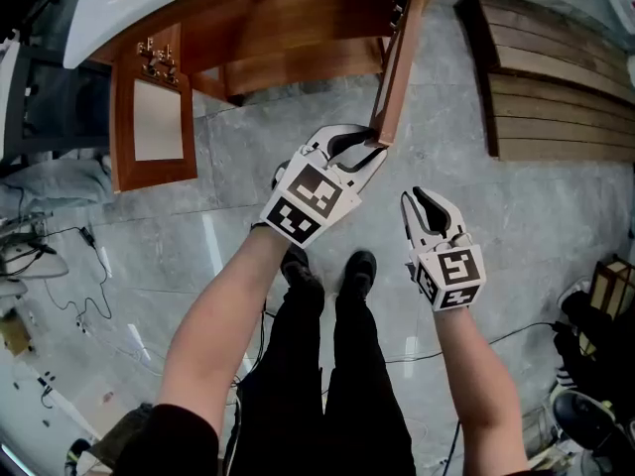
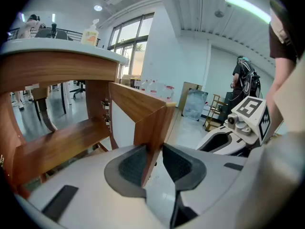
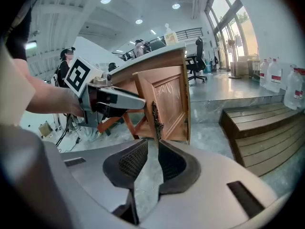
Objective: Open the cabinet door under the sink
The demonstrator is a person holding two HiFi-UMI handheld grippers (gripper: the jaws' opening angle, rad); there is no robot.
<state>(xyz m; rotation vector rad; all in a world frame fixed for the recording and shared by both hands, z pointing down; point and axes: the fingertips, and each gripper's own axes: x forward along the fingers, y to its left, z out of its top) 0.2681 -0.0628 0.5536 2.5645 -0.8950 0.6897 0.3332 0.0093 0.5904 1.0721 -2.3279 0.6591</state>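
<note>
The sink cabinet (image 1: 288, 38) of brown wood stands with both doors swung out. The right door (image 1: 399, 62) shows edge-on in the head view, and its brass handle (image 3: 156, 119) shows in the right gripper view. My left gripper (image 1: 369, 145) sits at this door's lower free corner. The door's edge (image 2: 148, 128) lies between the jaws, against the left pad (image 2: 131, 163), with a gap to the right pad, so the gripper is open. My right gripper (image 1: 419, 198) hangs over the floor to the right, jaws slightly apart with nothing between them (image 3: 152, 149).
The left door (image 1: 154, 112) hangs open at the cabinet's other side. Wooden steps (image 1: 556, 87) lie on the floor to the right. Cables (image 1: 60, 266) trail at the left. The person's shoes (image 1: 327, 266) stand just behind the grippers. A soap bottle (image 2: 90, 32) stands on the white counter.
</note>
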